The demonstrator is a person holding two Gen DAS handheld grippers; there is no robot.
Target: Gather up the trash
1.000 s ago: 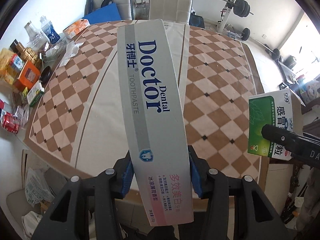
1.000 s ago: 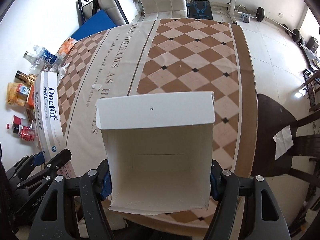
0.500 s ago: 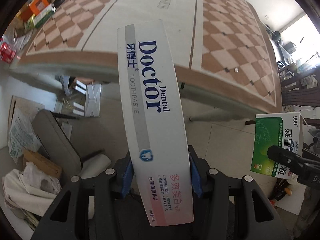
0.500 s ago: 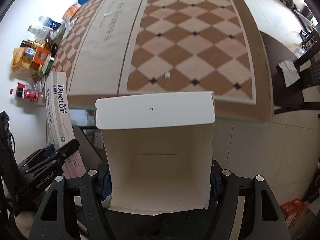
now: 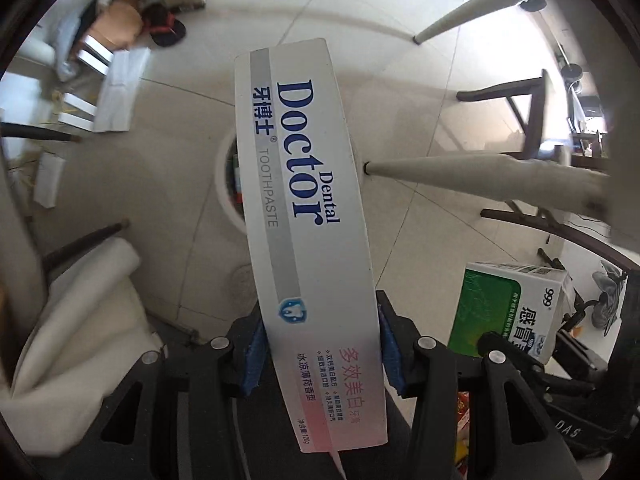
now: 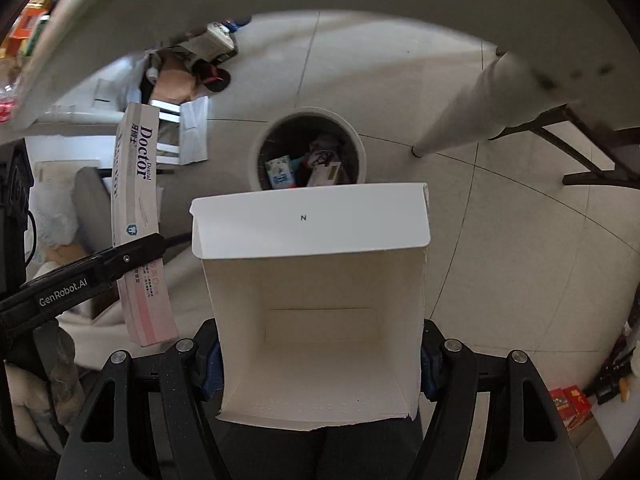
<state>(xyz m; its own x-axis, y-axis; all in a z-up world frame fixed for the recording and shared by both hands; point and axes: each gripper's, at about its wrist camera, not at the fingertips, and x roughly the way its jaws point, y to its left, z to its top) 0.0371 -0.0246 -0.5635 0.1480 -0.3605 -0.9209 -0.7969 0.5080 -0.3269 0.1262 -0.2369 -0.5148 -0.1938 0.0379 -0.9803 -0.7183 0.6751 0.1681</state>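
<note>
My left gripper point(image 5: 318, 344) is shut on a long white toothpaste box point(image 5: 304, 184) printed "Doctor Dental", pointing steeply down at the floor. The round white trash bin point(image 5: 226, 178) sits on the tiles, mostly hidden behind that box. My right gripper point(image 6: 320, 356) is shut on a green and white medicine box point(image 6: 316, 292), whose open white underside faces its camera. In the right wrist view the trash bin point(image 6: 360, 148) lies just beyond the box's top flap, with several discarded packets inside. The toothpaste box point(image 6: 138, 208) and left gripper point(image 6: 140, 248) show at the left there. The medicine box point(image 5: 516, 312) appears at lower right of the left wrist view.
White table legs point(image 5: 460, 172) point(image 6: 480, 108) slant down beside the bin. A dark wooden chair frame point(image 5: 532, 120) stands to the right. Cardboard, white boxes point(image 5: 116, 92) and shoes lie on the floor at the upper left; a white cushion point(image 5: 84, 304) lies lower left.
Both grippers have dropped from above the checked tabletop to below its edge and tilted downward. The views now show floor and bin instead of the table. Both boxes stay gripped.
</note>
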